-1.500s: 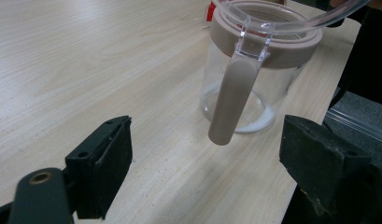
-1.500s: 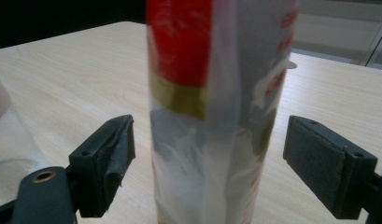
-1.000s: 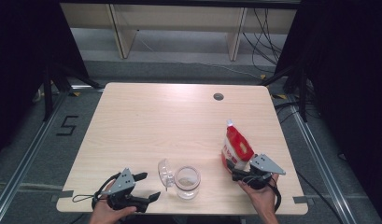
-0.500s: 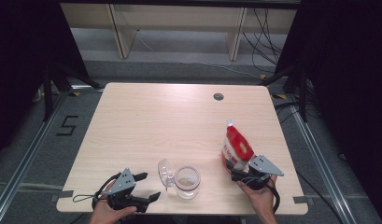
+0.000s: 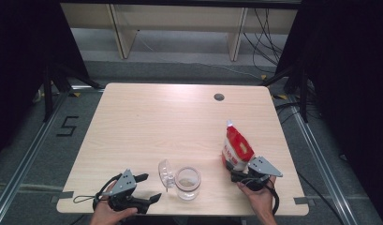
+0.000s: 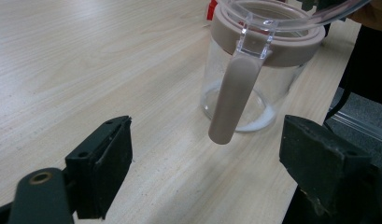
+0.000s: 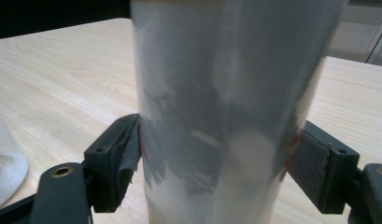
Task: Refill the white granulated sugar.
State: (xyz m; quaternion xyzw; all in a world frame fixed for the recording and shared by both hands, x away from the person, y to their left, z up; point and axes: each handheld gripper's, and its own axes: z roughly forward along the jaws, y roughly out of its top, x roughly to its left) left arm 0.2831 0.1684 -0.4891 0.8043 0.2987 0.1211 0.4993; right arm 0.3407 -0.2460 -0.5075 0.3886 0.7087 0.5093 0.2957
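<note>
High view: a pale wooden table (image 5: 147, 126) bears a clear jar (image 5: 187, 183) near its front edge, its hinged lid (image 5: 166, 173) swung up on the jar's left side; a red-and-white pouch (image 5: 237, 150) stands upright to the jar's right. The left gripper (image 5: 149, 187) lies low on the table just left of the jar, jaws spread and holding nothing; the right gripper (image 5: 232, 172) sits at the pouch's base, a hand (image 5: 260, 199) behind it. Left gripper view: the jar (image 6: 247, 81) stands ahead between the two parted jaws (no contact with either), its beige collar (image 6: 291, 46) and hanging latch (image 6: 231, 100) facing the camera, a thin white residue at its bottom. Right gripper view: the pouch (image 7: 226, 112) rises between the jaws, whose pads press against both of its sides, pinching it.
</note>
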